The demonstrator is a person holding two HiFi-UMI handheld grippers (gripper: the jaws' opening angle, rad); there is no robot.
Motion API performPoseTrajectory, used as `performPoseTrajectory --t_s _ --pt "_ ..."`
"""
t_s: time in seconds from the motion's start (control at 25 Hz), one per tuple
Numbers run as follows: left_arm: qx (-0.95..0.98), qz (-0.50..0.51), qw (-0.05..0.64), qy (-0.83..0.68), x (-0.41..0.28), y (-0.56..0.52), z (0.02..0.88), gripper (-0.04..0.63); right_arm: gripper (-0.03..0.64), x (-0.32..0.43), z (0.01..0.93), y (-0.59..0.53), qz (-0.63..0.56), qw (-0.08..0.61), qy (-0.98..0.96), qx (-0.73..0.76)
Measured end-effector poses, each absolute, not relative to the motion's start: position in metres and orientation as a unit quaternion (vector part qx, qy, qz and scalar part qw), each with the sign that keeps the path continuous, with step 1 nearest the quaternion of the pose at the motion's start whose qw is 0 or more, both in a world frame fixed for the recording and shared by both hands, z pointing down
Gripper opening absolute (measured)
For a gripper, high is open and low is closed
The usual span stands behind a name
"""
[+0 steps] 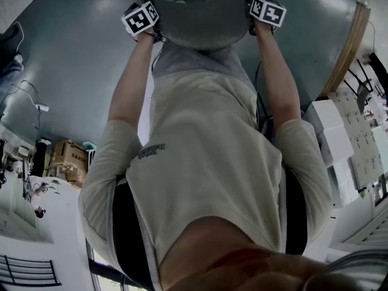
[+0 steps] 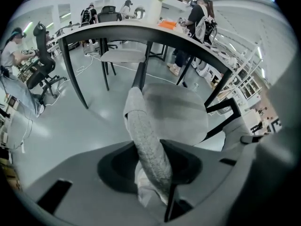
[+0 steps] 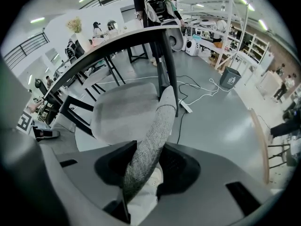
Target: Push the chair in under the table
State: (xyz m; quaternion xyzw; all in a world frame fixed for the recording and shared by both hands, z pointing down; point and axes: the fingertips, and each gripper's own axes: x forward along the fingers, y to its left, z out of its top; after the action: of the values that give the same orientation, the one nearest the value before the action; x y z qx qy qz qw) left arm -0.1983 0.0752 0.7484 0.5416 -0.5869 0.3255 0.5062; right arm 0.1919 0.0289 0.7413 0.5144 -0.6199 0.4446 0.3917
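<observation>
A grey fabric chair stands in front of a dark-edged table [image 2: 141, 32] with slanted black legs. Its round seat [image 2: 174, 109] points toward the table and lies partly under the tabletop. In the head view both of the person's arms reach out to the chair's backrest [image 1: 200, 23]. My left gripper [image 2: 150, 173] straddles the backrest's top edge [image 2: 146, 140] near its left end, with the jaws closed against the fabric. My right gripper [image 3: 141, 173] grips the same edge [image 3: 153, 140] near its right end. The seat [image 3: 124, 109] and the table [image 3: 117, 44] show beyond it.
A second grey chair [image 2: 122, 55] stands under the table's far side. A black office chair [image 2: 40, 65] is at the left. People stand beyond the table. A cable and power strip [image 3: 186, 106] lie on the floor, with a bin [image 3: 229, 77] further right. Cardboard boxes [image 1: 66, 159] stand behind the person.
</observation>
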Motion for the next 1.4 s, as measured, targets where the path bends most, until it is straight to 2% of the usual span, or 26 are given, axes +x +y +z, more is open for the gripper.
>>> performPoseTrajectory --t_s 1.4 --pt "0.541 0.307 0.493 -0.609 -0.221 -0.133 0.74 0.141 0.158 0.168 0.736 -0.191 0.429 0.387 -0.637 0.51"
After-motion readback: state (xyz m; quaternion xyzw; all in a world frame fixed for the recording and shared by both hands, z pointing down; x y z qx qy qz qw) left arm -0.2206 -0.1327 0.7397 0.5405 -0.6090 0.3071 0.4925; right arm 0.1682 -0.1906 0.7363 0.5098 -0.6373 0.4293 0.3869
